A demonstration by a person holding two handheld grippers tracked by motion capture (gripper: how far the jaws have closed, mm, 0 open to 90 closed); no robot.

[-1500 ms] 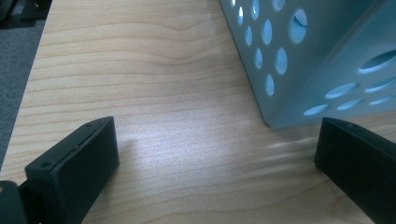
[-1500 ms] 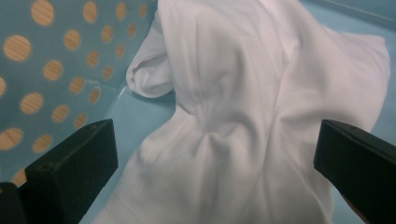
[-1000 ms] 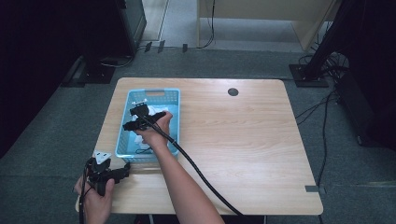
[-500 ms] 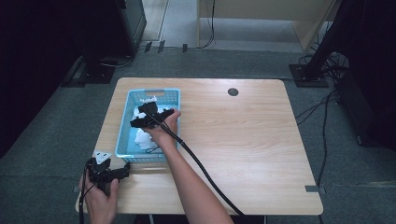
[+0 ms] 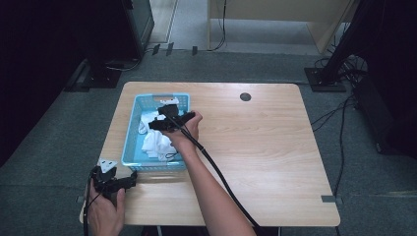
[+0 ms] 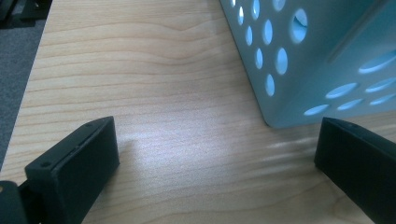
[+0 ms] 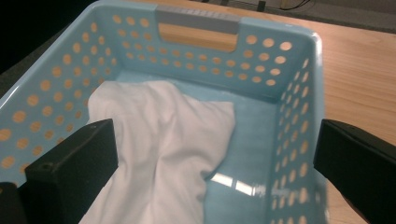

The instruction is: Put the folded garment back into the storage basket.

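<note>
Since the earlier frame the right gripper point(image 5: 164, 118), jaws spread and empty, has moved up-frame over the blue basket point(image 5: 129, 142), where the white cloth point(image 7: 154, 154) lies directly below, running toward lower left.

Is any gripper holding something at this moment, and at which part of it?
Nothing is held. The right gripper hangs open above the white cloth in the blue basket. The left gripper is open over the table, beside the basket's corner.
</note>
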